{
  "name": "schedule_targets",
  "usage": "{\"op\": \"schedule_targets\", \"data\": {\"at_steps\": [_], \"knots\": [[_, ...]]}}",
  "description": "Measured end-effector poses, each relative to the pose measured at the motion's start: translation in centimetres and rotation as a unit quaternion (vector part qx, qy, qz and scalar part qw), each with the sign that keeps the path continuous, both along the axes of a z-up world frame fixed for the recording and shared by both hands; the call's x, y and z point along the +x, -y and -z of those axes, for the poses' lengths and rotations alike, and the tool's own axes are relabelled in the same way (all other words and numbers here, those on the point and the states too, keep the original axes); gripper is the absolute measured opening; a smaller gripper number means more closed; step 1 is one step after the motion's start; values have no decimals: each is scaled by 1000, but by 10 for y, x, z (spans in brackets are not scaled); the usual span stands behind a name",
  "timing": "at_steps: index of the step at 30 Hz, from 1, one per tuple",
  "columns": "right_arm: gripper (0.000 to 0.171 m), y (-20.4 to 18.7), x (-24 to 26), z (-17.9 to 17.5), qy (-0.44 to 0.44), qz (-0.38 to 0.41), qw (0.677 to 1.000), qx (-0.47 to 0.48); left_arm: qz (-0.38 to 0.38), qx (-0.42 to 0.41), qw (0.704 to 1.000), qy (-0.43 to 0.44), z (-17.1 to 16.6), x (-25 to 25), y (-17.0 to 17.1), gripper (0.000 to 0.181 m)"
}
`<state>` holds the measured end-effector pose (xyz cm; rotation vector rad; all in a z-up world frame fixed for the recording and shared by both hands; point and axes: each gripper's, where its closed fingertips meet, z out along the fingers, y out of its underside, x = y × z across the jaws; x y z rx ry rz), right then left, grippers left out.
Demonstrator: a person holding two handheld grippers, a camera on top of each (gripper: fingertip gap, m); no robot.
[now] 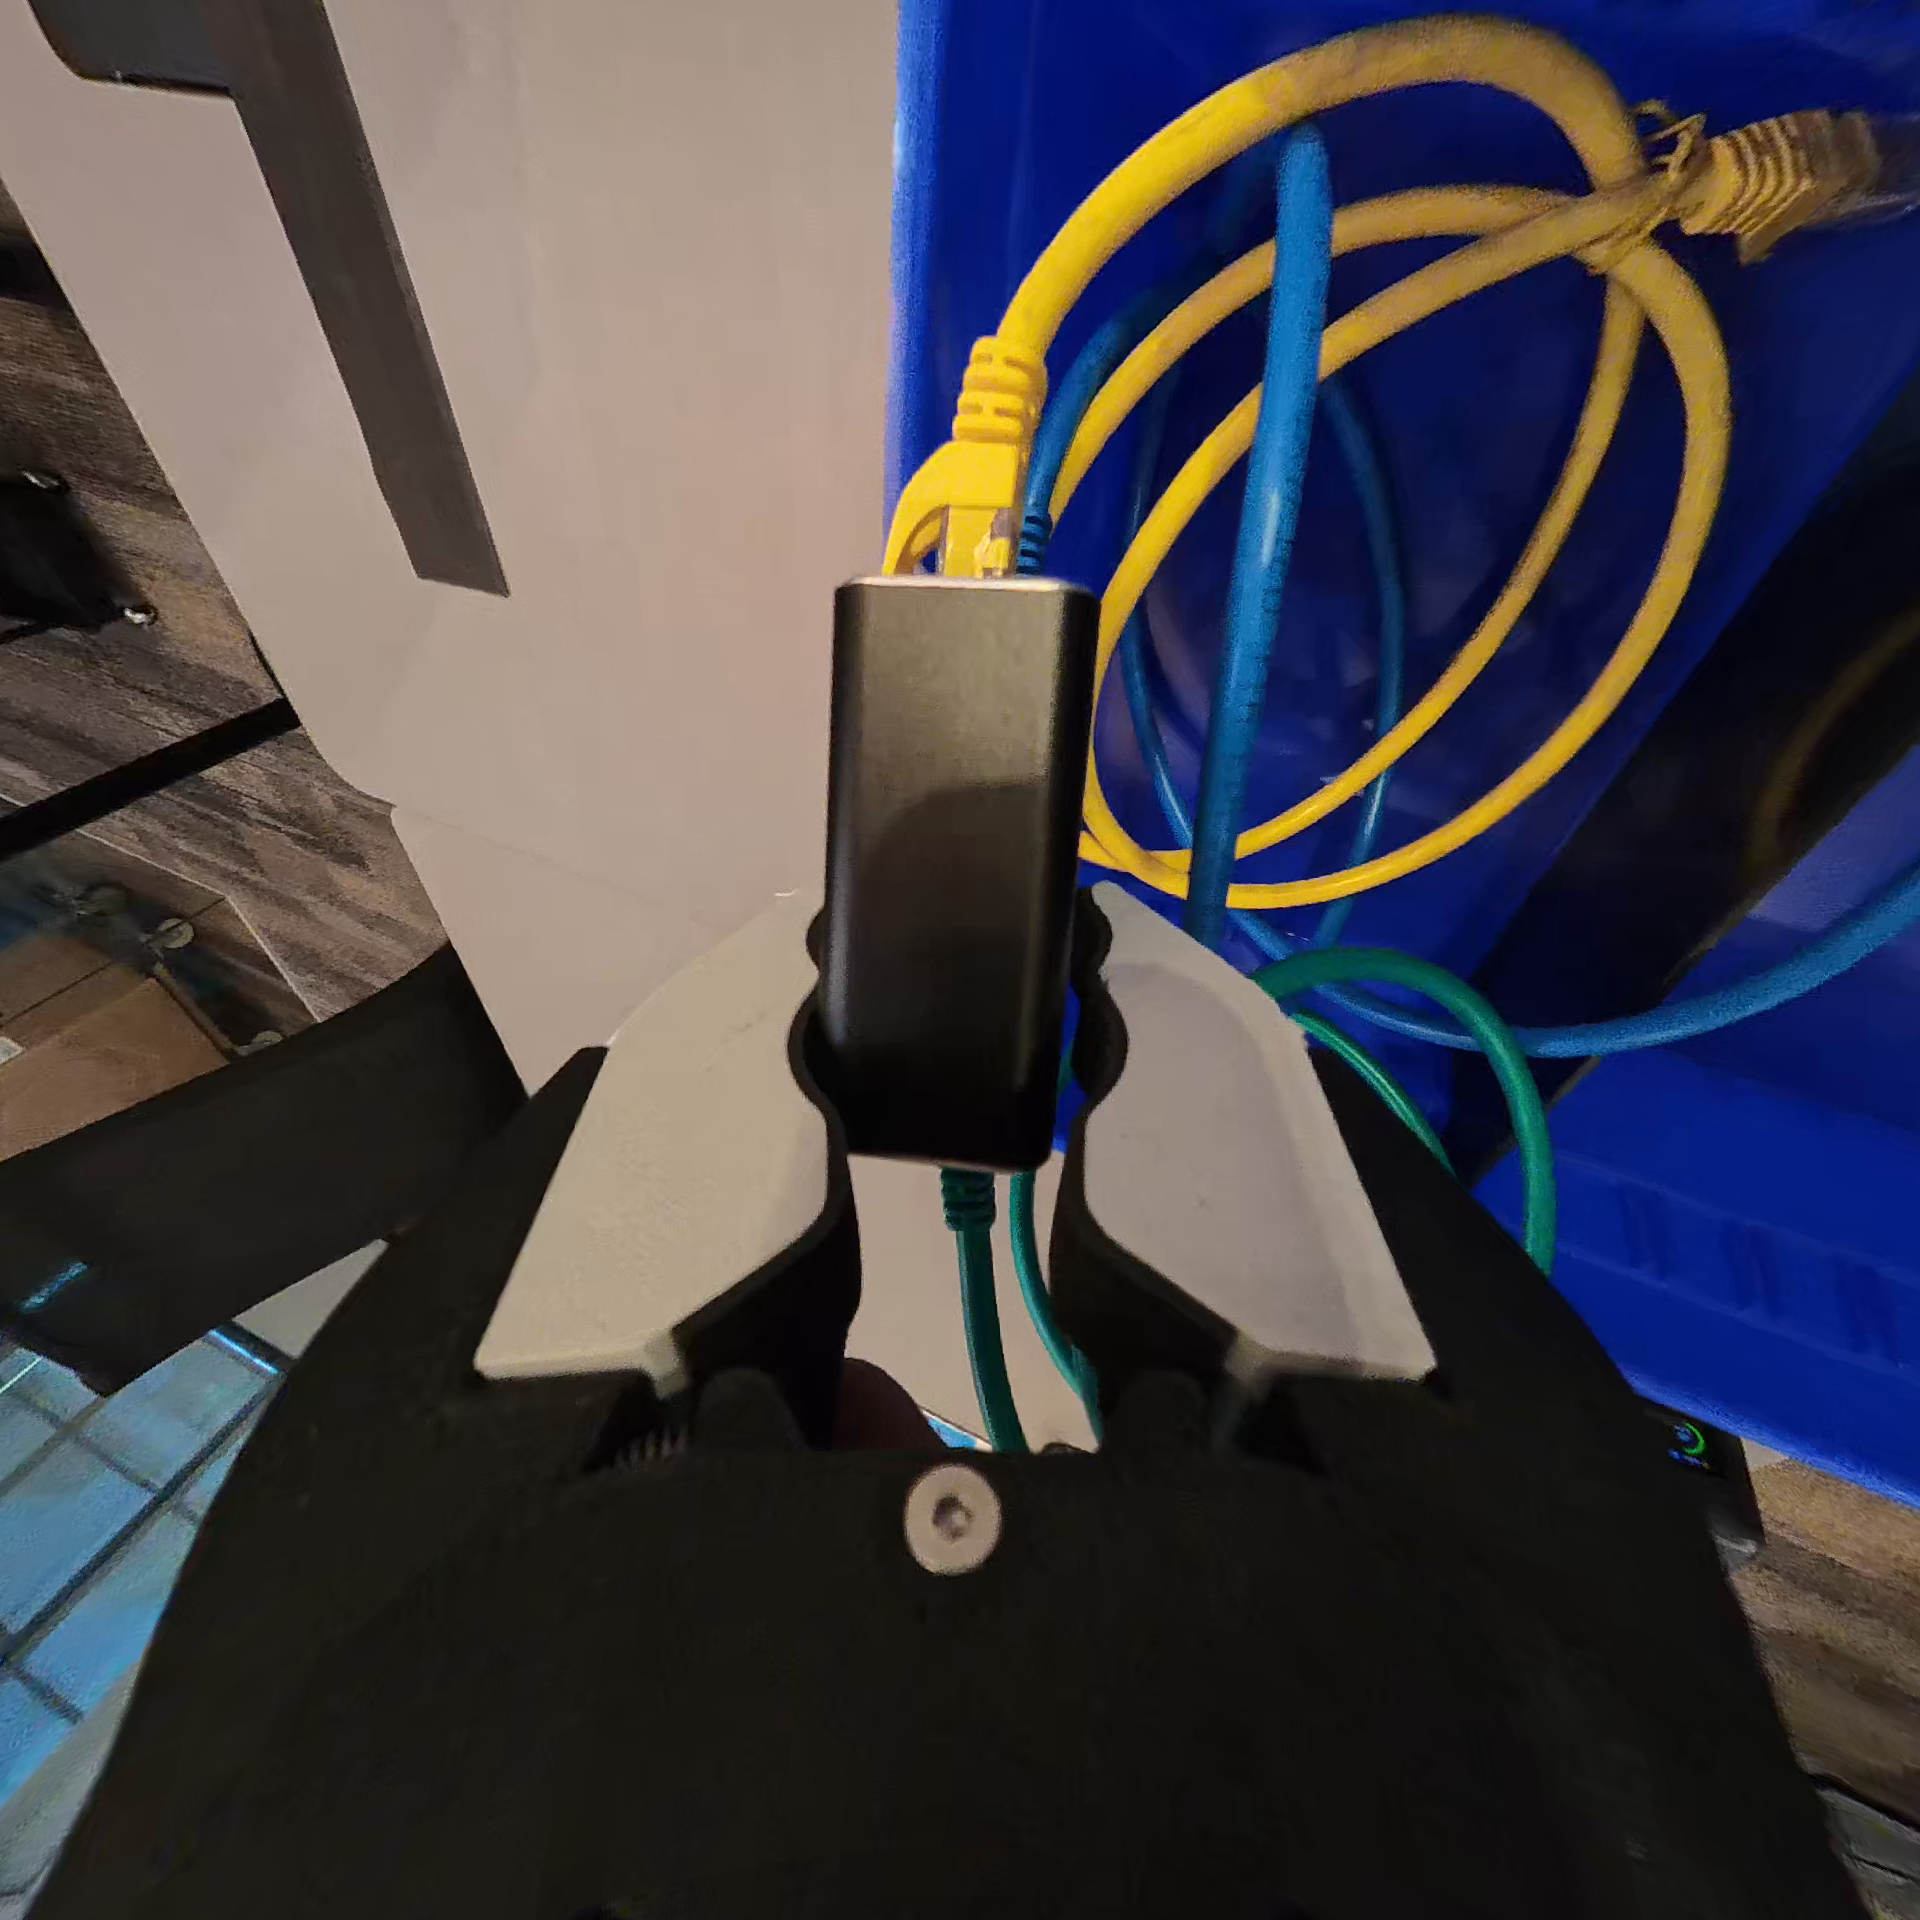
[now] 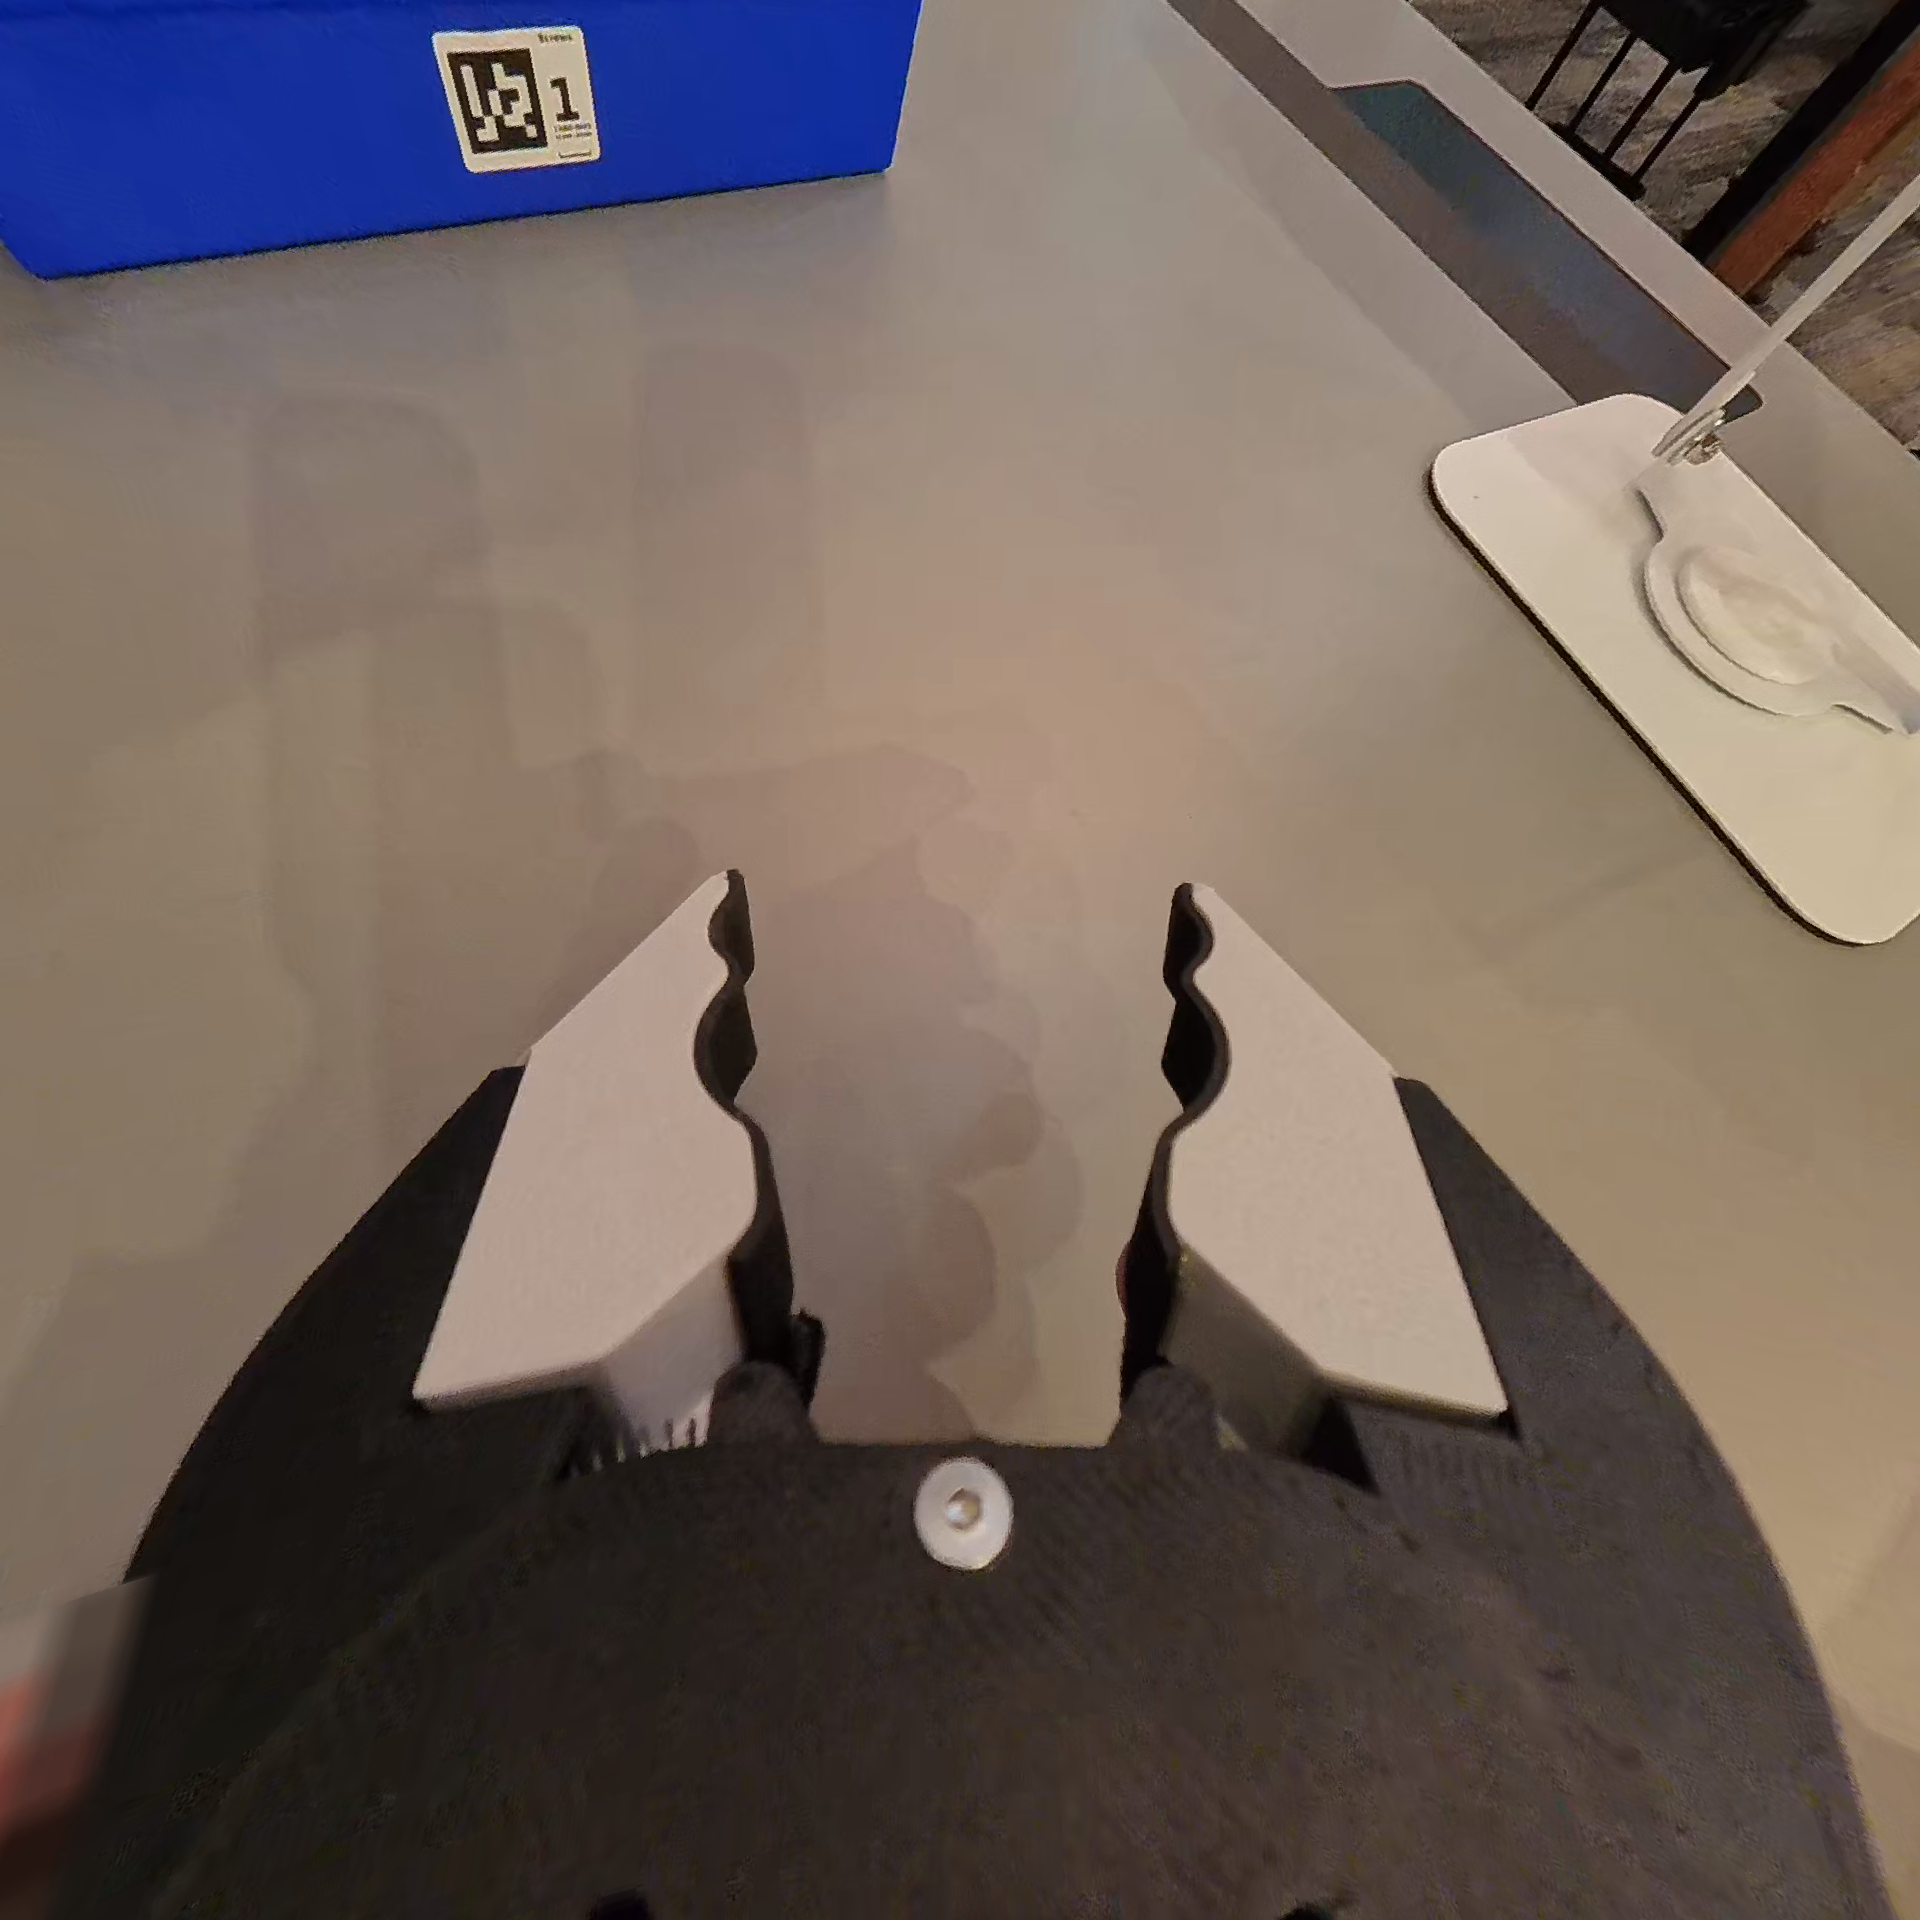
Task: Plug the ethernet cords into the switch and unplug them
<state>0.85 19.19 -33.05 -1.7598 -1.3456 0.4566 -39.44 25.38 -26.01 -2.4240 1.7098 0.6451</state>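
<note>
left claw [image 1: 956,997] pinches the switch [image 1: 956,862] above the blue bin [image 1: 1558,623]; right claw [image 2: 961,997] wide, empty. trailing yellow cord [image 1: 1403,499] could snag, twisting the switch loose.

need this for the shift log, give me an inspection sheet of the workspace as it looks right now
surface: grey table, bare under the right gripper.
job's things: dark switch gripped at its near end, lifted in front of the blue bin.
clutter: white stand base at the table's right edge.
grippers: left gripper shut on the switch; right gripper open, holding nothing.
cables: yellow cord and blue cord run into the switch's far end; yellow's other plug hangs free; green cord leaves the near end.
surroundings: wood-look floor, dark chair frame.
</note>
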Motion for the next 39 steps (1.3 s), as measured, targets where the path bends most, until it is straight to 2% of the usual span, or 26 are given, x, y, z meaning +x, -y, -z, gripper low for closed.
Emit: {"op": "schedule_targets", "data": {"at_steps": [5, 8, 14, 22, 39], "knots": [[77, 2, -2, -1, 0, -5, 1000, 1, 8, 29, 999, -16, 2, 0, -5, 45], [77, 3, -2, -1, 2, -8, 1000, 3, 13, 37, 999, -21, 1, 1, -2, 40], [77, 3, -2, -1, 2, -8, 1000, 4, 32, 105, 993, -43, -22, 4, 0, 37], [77, 5, -3, -2, 1, -12, 1000, 5, 29, 209, 977, -37, -64, 5, 19, 37], [75, 7, -5, -1, 8, -14, 1000, 13, 38, 396, 916, -55, -164, 26, 59, 37]]}}
